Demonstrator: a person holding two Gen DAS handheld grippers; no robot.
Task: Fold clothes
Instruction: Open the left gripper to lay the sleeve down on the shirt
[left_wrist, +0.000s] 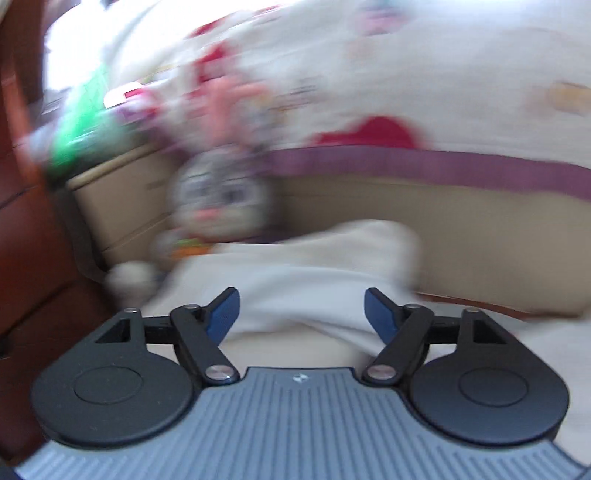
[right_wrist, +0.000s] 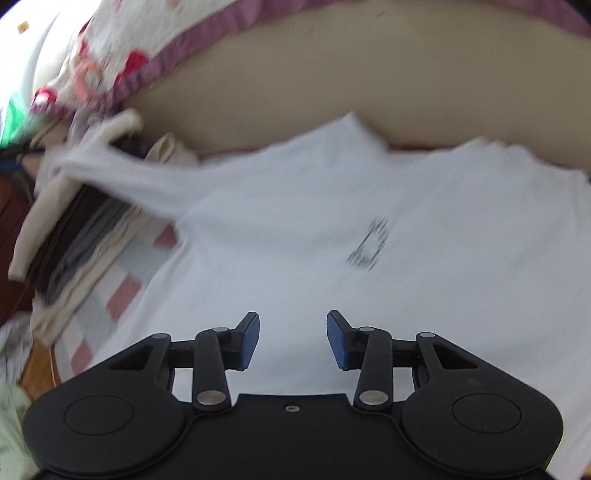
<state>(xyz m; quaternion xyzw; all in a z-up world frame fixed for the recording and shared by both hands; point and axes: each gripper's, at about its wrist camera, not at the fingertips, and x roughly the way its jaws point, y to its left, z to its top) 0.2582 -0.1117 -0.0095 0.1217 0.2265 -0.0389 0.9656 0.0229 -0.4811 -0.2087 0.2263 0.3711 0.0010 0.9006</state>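
Right wrist view looks down on a white T-shirt (right_wrist: 295, 206) spread flat on a checked sheet (right_wrist: 122, 291), a small dark print near its middle. One sleeve trails off to the left onto a stack of folded clothes (right_wrist: 70, 251) lying just beside the shirt. The right gripper (right_wrist: 293, 339) hangs over the shirt's near hem with its blue pads apart and nothing between them. Beyond the shirt runs a tan headboard (right_wrist: 332, 85), with a purple-edged patterned blanket (right_wrist: 122, 48) above it. In the left wrist view, badly blurred, the left gripper (left_wrist: 302, 314) stands wide apart over bunched white cloth (left_wrist: 314, 277), pinching nothing. A blurred soft toy (left_wrist: 221, 195) sits to the left against the headboard.
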